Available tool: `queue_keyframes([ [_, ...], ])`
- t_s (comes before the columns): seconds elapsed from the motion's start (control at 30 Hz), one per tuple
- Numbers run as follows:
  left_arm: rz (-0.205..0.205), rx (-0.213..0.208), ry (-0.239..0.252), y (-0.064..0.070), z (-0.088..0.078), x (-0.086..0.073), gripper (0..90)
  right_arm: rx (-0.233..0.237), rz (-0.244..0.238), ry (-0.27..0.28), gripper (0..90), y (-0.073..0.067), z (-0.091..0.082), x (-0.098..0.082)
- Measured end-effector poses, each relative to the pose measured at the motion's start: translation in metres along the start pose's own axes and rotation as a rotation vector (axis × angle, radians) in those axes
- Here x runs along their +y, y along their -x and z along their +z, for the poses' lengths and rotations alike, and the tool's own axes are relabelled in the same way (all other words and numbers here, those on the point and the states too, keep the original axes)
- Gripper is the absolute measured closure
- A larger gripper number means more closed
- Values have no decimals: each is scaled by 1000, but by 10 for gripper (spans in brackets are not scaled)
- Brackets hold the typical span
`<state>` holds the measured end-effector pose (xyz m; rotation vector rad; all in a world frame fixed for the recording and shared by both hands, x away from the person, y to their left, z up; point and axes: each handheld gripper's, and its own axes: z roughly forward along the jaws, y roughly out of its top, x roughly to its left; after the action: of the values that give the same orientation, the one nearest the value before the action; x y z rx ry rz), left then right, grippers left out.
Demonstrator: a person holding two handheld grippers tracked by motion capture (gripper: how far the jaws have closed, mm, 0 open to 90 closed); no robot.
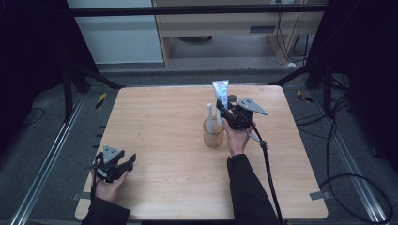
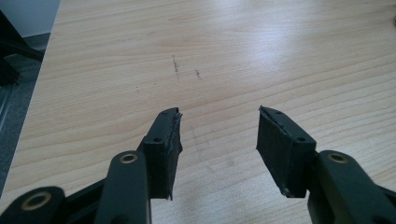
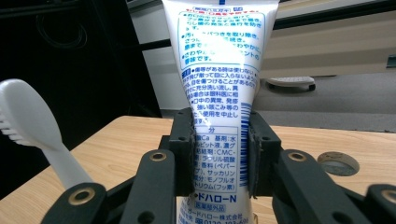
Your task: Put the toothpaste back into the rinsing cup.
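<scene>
Right hand-held gripper (image 1: 220, 107) clenched on a white toothpaste tube (image 1: 220, 90), pads pinching the flat body from both sides; same grip plain in the right gripper view (image 3: 223, 156). Tube (image 3: 219, 70) upright, crimped end up, held just above an amber glass cup (image 1: 213, 133) near the middle of the desk (image 1: 164, 154). White toothbrush (image 1: 210, 115) standing in the cup, head up, just beside the tube; brush head (image 3: 23, 114) at the left of the right gripper view.

Left hand-held gripper (image 1: 123, 164) released, jaws wide apart over bare wood near the front left corner of the desk, nothing between them; pads (image 2: 173, 149) clear of any object.

Handling, as judged: tube light, soft-walled, dents under pressure; glossy film likely slippery. Best hold across the flat mid-body, as now, firm enough not to slide yet not so hard as to squeeze paste toward the cap. Cup probably glass, fragile, easy to tip if the tube knocks the rim or the toothbrush.

Hard to make out: cap end of the tube hidden behind the jaws, so height above the cup rim uncertain. Whether tube touches toothbrush: cannot tell. Small round object (image 3: 338, 163) on the desk at right, possibly a tape roll, partly cut off by the gripper. Cup contents unreadable.
</scene>
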<state>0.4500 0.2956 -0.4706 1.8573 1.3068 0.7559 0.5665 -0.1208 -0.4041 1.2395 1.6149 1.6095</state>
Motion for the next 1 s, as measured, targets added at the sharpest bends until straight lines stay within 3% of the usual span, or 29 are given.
queue_keyframes([
  [1.0,2,0,-1,0,0,0,487,5,-15,-94,673,-4,18,-22],
])
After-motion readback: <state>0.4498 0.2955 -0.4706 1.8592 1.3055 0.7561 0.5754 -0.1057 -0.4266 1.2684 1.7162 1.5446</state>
